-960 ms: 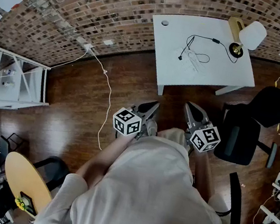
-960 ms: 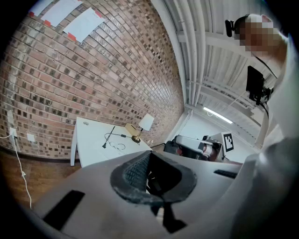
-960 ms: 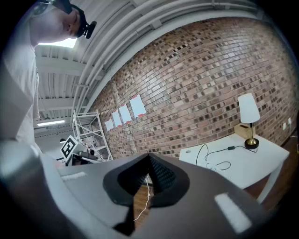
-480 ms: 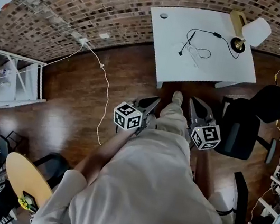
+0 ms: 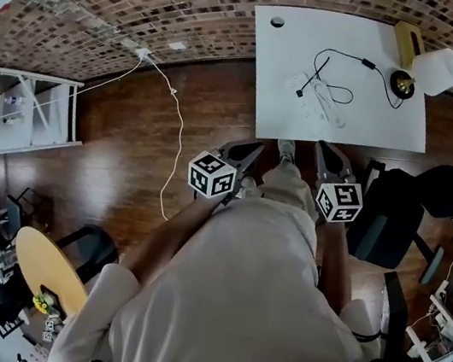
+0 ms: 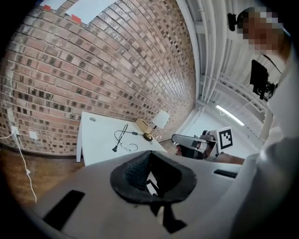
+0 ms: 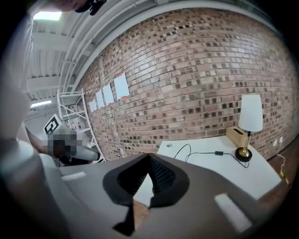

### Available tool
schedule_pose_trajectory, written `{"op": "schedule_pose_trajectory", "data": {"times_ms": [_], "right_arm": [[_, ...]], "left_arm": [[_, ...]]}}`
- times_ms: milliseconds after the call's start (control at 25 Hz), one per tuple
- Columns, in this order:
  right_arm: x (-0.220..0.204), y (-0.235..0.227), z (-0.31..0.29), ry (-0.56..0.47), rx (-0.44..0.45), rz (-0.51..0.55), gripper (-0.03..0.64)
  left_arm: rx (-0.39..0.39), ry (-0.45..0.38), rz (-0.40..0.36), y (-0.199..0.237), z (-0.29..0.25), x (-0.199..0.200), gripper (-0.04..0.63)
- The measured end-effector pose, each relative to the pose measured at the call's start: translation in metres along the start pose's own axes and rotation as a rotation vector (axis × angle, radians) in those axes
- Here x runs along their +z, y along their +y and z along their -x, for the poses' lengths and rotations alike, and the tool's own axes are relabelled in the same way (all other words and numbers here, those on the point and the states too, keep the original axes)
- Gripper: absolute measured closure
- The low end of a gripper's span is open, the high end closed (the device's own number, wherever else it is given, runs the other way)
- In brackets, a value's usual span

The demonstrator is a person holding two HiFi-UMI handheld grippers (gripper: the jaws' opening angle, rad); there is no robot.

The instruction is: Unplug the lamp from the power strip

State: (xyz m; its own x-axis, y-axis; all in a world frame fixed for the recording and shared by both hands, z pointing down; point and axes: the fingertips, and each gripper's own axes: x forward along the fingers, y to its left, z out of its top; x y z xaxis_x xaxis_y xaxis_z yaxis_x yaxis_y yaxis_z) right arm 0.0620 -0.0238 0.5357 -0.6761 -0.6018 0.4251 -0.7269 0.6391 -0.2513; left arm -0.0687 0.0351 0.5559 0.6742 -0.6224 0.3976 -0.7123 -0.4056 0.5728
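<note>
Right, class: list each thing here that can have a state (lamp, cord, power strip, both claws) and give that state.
lamp: upright at the table's far right corner; lit or not, cannot tell.
lamp cord: slack on the table, running to the power strip.
power strip: flat on the table; plug in or out, too small to tell.
left claw: shut, empty.
right claw: shut, empty.

Quick count: one white table (image 5: 283,82), and on it one lamp (image 5: 441,71), one black cord (image 5: 368,64), one power strip (image 5: 320,106), one tan box (image 5: 405,38). One black chair (image 5: 384,221) beside it.
</note>
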Motion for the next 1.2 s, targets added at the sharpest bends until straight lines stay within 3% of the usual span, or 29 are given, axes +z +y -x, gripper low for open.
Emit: {"op": "schedule_pose_trajectory", "data": {"times_ms": [120,440,960,1200], "right_arm": [[0.013,-0.028,-0.028,0.006,0.022,-0.024,0.624],[0.024,-0.081,-0.085,0.118,0.092,0.048,0.625],[-0.018,-0.111,-0.143,0.329,0.276,0.143,0.614],[-0.025,-0.131,-0.169,0.355,0.354,0.115,0.611]], "left_arm": [[0.022,0.018,-0.018,0.015,-0.026,0.021,0.592],[0.108,0.060,0.019,0.045,-0.078,0.047,0.592],[0.303,0.069,0.112,0.096,-0.106,0.042,0.592],[0.331,0.063,0.071,0.090,-0.119,0.035,0.592]]}}
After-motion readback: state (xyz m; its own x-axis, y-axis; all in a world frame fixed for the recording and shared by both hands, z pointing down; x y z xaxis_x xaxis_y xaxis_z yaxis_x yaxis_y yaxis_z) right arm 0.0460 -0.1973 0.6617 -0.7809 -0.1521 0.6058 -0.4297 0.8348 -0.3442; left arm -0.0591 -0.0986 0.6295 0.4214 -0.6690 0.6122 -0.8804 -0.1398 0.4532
